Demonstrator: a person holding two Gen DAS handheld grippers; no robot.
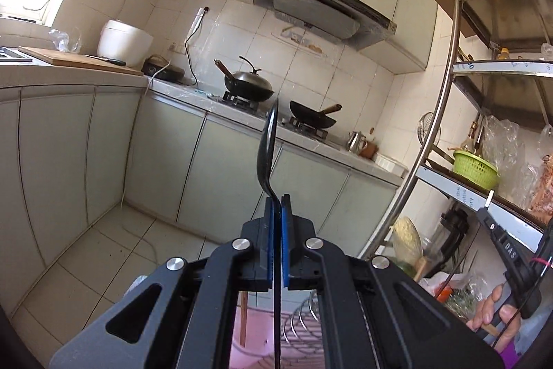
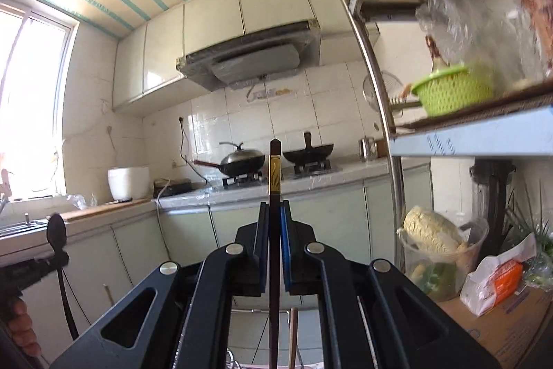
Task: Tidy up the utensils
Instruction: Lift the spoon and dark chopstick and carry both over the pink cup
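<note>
My left gripper [image 1: 277, 200] is shut on a black spoon [image 1: 266, 146]. The spoon's bowl stands edge-on above the blue pads and its thin handle runs down between them. My right gripper [image 2: 275, 204] is shut on a dark brown chopstick [image 2: 275, 172] with a gold band, its end pointing up. Both grippers are held up in the air facing the kitchen counter. In the right wrist view the black spoon [image 2: 56, 232] shows at the far left. In the left wrist view the right gripper [image 1: 485, 211] shows at the far right, held by a hand [image 1: 490, 310].
A wire dish rack [image 1: 300, 317] over a pink basin lies below, with another chopstick [image 2: 293, 334] in it. A steel shelf [image 2: 473, 134] with a green basket [image 2: 452, 90] stands close on the right. Two woks [image 1: 247, 85] sit on the stove beyond.
</note>
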